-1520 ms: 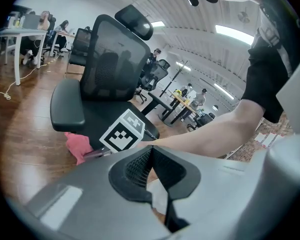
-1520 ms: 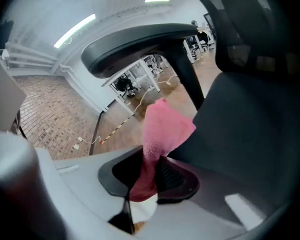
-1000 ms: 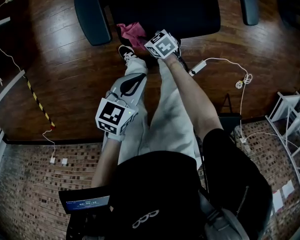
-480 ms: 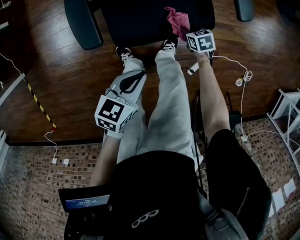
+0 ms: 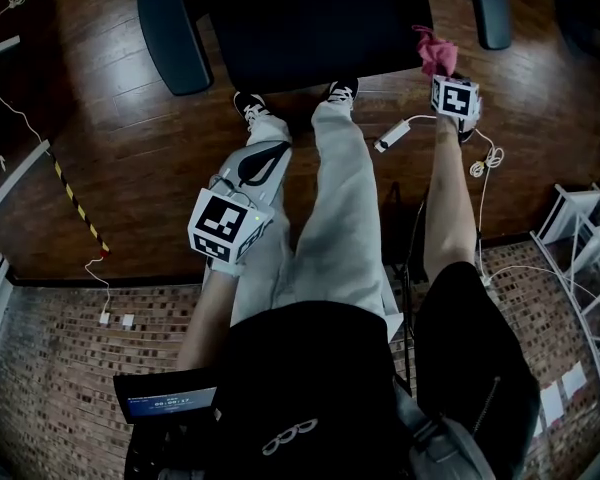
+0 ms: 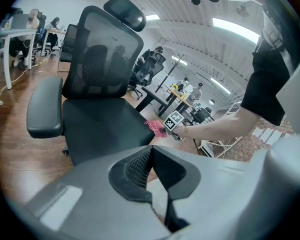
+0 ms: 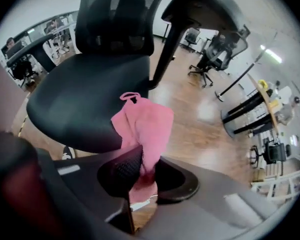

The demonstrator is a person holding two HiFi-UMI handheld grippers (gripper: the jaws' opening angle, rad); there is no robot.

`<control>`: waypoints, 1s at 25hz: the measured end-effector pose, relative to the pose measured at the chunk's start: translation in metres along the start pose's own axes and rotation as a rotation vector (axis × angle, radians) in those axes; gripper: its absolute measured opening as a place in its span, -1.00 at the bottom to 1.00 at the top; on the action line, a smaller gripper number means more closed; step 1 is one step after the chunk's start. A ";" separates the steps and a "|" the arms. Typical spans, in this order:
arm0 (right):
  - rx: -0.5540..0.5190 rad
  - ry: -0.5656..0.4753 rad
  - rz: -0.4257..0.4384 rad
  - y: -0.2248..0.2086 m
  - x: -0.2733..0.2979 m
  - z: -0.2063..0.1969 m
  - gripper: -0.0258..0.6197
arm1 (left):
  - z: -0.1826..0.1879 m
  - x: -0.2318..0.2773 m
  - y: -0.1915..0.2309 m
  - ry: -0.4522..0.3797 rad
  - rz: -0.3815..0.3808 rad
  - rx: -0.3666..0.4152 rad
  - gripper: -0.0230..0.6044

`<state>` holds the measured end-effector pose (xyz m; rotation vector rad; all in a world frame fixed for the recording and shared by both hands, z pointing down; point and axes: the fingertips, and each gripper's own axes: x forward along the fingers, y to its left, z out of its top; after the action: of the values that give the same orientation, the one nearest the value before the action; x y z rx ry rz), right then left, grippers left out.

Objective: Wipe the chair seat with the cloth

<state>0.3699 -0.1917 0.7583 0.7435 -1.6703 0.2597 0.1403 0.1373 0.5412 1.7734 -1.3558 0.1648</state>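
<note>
The black chair seat [image 5: 320, 18] fills the top of the head view. My right gripper [image 5: 440, 71] is shut on the pink cloth [image 5: 435, 52], which it holds at the seat's front right corner, just past the edge. In the right gripper view the cloth [image 7: 145, 124] hangs up out of the gripper [image 7: 145, 171], with the seat [image 7: 80, 104] to its left. My left gripper [image 5: 265, 163] is held low over the person's left leg, away from the chair. In the left gripper view that gripper [image 6: 152, 151] is shut with nothing in it, and the seat [image 6: 100, 124] and cloth [image 6: 154, 127] lie ahead.
Two armrests [image 5: 170, 33] [image 5: 490, 8] flank the seat, and the mesh backrest [image 6: 102, 64] rises behind it. The person's shoes [image 5: 250, 103] stand at the seat's front edge. A white cable with a plug [image 5: 395, 133] lies on the wood floor. A white rack [image 5: 580, 228] stands at right.
My right gripper has carried the pink cloth rightward along the front of the seat, from its left part to the right corner. The left gripper has stayed put.
</note>
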 end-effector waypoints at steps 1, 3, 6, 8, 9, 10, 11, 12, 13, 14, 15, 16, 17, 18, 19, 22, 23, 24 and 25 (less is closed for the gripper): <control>0.027 -0.005 -0.043 -0.013 -0.003 -0.003 -0.71 | -0.001 -0.002 0.002 -0.001 0.003 -0.001 -0.95; 0.066 -0.012 -0.077 -0.022 -0.007 -0.006 -0.71 | -0.002 -0.005 0.005 -0.003 0.009 -0.004 -0.95; 0.016 -0.005 0.024 0.017 0.004 -0.006 -0.71 | -0.005 -0.008 0.008 -0.004 0.012 -0.011 -0.95; -0.076 -0.001 0.102 0.063 0.010 -0.001 -0.71 | -0.006 -0.009 0.008 -0.004 0.009 -0.013 -0.95; -0.120 0.007 0.112 0.082 0.009 0.002 -0.71 | -0.006 -0.010 0.006 -0.006 0.007 -0.012 -0.95; -0.147 0.019 0.106 0.096 0.009 0.002 -0.71 | -0.007 -0.011 0.005 -0.008 0.006 -0.011 -0.95; -0.150 0.030 0.102 0.108 0.010 0.000 -0.71 | -0.007 -0.013 0.005 -0.011 0.005 -0.010 -0.95; -0.135 0.037 0.107 0.118 0.011 -0.004 -0.71 | -0.008 -0.014 0.005 -0.013 0.007 -0.012 -0.95; -0.116 0.040 0.123 0.129 0.011 -0.007 -0.71 | -0.010 -0.016 0.007 -0.014 0.009 -0.017 -0.95; -0.104 0.041 0.148 0.141 0.010 -0.009 -0.71 | -0.013 -0.017 0.008 -0.014 0.010 -0.023 -0.95; -0.106 0.038 0.170 0.154 0.009 -0.008 -0.71 | -0.015 -0.017 0.009 -0.014 0.010 -0.028 -0.95; -0.125 0.027 0.184 0.166 0.006 -0.005 -0.71 | -0.017 -0.017 0.011 -0.013 0.009 -0.031 -0.95; -0.155 0.013 0.193 0.178 0.003 0.001 -0.71 | -0.019 -0.017 0.012 -0.013 0.008 -0.034 -0.95; -0.185 0.001 0.201 0.190 -0.001 0.007 -0.71 | -0.020 -0.017 0.014 -0.014 0.008 -0.037 -0.95; -0.206 -0.007 0.214 0.203 -0.005 0.011 -0.71 | -0.022 -0.018 0.015 -0.015 0.009 -0.040 -0.95; -0.237 -0.021 0.270 0.243 -0.014 0.014 -0.71 | -0.025 -0.022 0.016 -0.022 0.014 -0.048 -0.95; -0.246 -0.025 0.295 0.258 -0.017 0.014 -0.71 | -0.026 -0.024 0.016 -0.025 0.015 -0.049 -0.95; -0.255 -0.029 0.325 0.273 -0.020 0.014 -0.71 | -0.026 -0.025 0.017 -0.028 0.016 -0.050 -0.95; -0.267 -0.034 0.354 0.288 -0.023 0.015 -0.71 | -0.027 -0.027 0.017 -0.031 0.018 -0.051 -0.95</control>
<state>0.1871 0.0290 0.7981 0.2514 -1.8212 0.2651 0.1256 0.1747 0.5515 1.7280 -1.3865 0.1114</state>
